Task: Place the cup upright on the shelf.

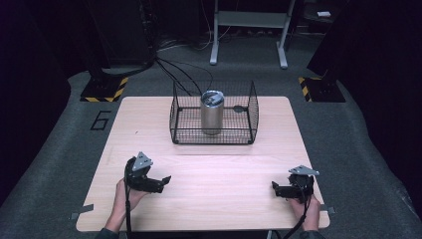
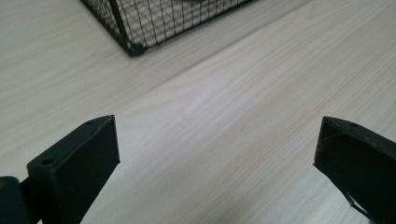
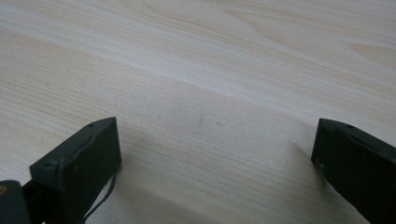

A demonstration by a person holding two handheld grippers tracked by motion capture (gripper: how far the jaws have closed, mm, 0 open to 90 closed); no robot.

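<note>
Tumbler [image 1: 212,112]: one, upright in one wire basket [image 1: 179,124].
Two claws, left claw [image 1: 161,181] and right claw [image 1: 276,189], both spread, empty, over the tabletop [image 1: 224,169].

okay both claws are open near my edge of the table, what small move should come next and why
Probably ease the left claw forward toward the wire basket. The steel tumbler stands upright inside it, both claws are open and empty, and the left one already faces the basket's corner.

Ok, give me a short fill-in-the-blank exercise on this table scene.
1. The steel tumbler stands upright inside the wire ____.
2. The left gripper has its jaws ____.
3. The right gripper hovers over the bare ____ tabletop.

Missing words: basket; open; wooden
</note>
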